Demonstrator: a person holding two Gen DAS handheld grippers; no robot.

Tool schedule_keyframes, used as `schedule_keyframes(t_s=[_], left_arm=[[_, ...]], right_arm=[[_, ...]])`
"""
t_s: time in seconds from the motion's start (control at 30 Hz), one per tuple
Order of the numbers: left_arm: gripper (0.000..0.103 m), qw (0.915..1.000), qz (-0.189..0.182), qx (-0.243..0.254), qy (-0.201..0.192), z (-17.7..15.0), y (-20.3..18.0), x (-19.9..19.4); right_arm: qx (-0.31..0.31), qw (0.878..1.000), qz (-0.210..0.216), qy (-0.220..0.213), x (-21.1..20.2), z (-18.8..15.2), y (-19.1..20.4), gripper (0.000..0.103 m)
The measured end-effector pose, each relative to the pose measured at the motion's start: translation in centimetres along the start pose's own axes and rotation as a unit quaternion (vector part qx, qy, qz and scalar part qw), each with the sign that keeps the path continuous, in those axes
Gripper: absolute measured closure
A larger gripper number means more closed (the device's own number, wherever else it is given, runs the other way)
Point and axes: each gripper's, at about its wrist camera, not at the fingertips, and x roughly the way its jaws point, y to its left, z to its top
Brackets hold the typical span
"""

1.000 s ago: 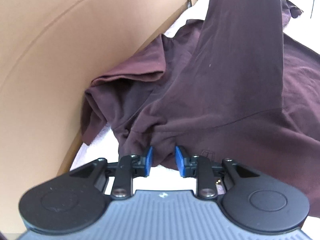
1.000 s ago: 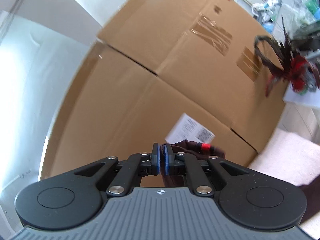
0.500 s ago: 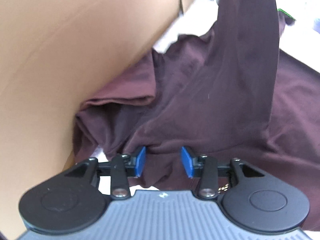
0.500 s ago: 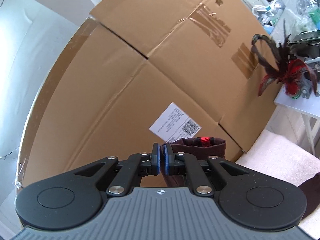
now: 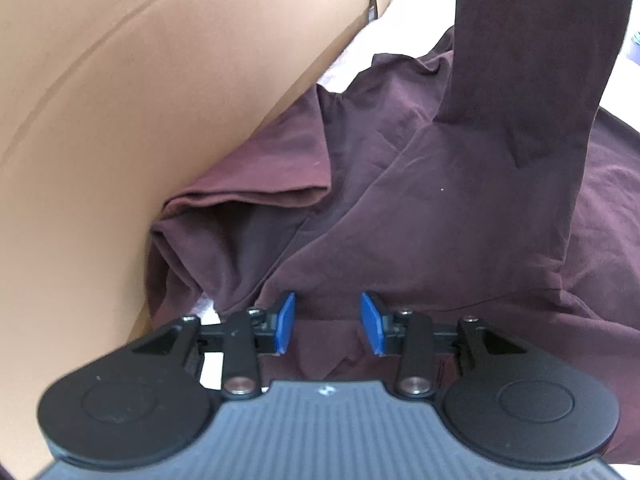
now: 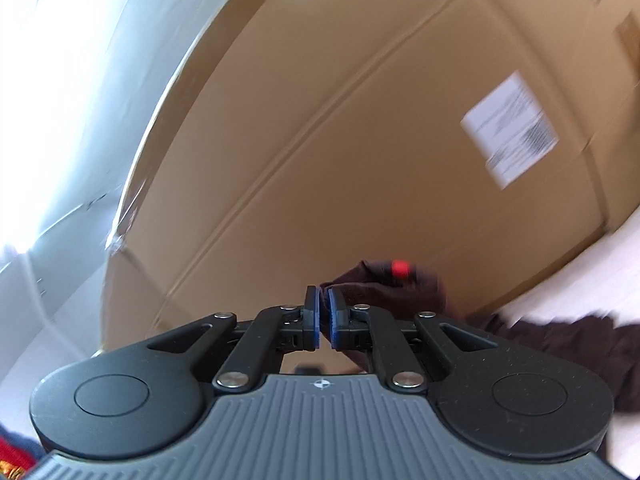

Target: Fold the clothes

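- Left wrist view: the dark maroon cotton garment (image 5: 460,220) lies crumpled on a white textured surface (image 5: 352,52), bunched up against the big brown cardboard box (image 5: 140,100) on the left.
- One long panel of that garment (image 5: 536,60) rises steeply out of the top right of the picture, pulled taut and lifted clear of the rest.
- The left gripper (image 5: 328,328) sits low at the near edge of the cloth, its blue pads (image 5: 286,322) spread well apart, with fabric lying between and beneath them; nothing is pinched.
- A folded sleeve or hem forms a soft roll (image 5: 256,196) on the left, just beside the box wall.
- Right wrist view: the right gripper (image 6: 324,320) is up high, its blue pads pressed nearly together and nipping an edge of the maroon cloth (image 6: 384,292).
- That held edge carries a small red tag (image 6: 400,268), a bit blurred.
- Behind it the cardboard box (image 6: 360,120) fills the view, with a white printed shipping label (image 6: 510,128) on the right, too smeared to read.
- More maroon cloth (image 6: 568,344) trails down to the right over the white surface (image 6: 592,272).
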Motion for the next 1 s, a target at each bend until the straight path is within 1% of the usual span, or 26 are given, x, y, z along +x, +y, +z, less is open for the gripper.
schedule_keyframes(t_s=[0.1,0.23,0.37,0.43,0.5,0.77,0.9,1.0], left_arm=[[0.062,1.0,0.002,-0.002,-0.006,-0.4,0.0,0.2],[0.062,0.9996,-0.008,-0.027,-0.009,-0.3,0.6,0.7],[0.058,0.9996,-0.001,-0.024,-0.016,-0.4,0.4,0.8],[0.057,0.9995,0.002,-0.024,-0.019,-0.4,0.3,0.9],[0.057,0.9993,-0.003,-0.032,-0.021,-0.5,0.5,0.8],[0.054,0.9987,-0.007,-0.037,-0.034,-0.8,0.9,0.8],[0.05,0.9988,-0.002,-0.034,-0.035,-0.7,0.8,0.9],[0.05,0.999,0.006,-0.029,-0.034,-0.6,0.5,0.8]], right_arm=[[0.01,0.999,0.018,0.028,1.1,-1.8,0.8,0.097],[0.013,0.996,0.034,0.079,2.5,-5.2,1.9,0.097],[0.011,0.99,0.047,0.135,3.5,-8.7,3.0,0.097],[0.006,0.986,0.045,0.163,3.6,-10.4,3.5,0.097],[-0.005,0.982,0.038,0.186,3.6,-11.9,4.1,0.097],[-0.048,0.965,0.008,0.256,2.4,-16.5,5.5,0.097],[-0.053,0.955,0.008,0.292,1.9,-18.1,5.8,0.097],[-0.072,0.944,0.003,0.321,1.4,-19.1,6.0,0.097]])
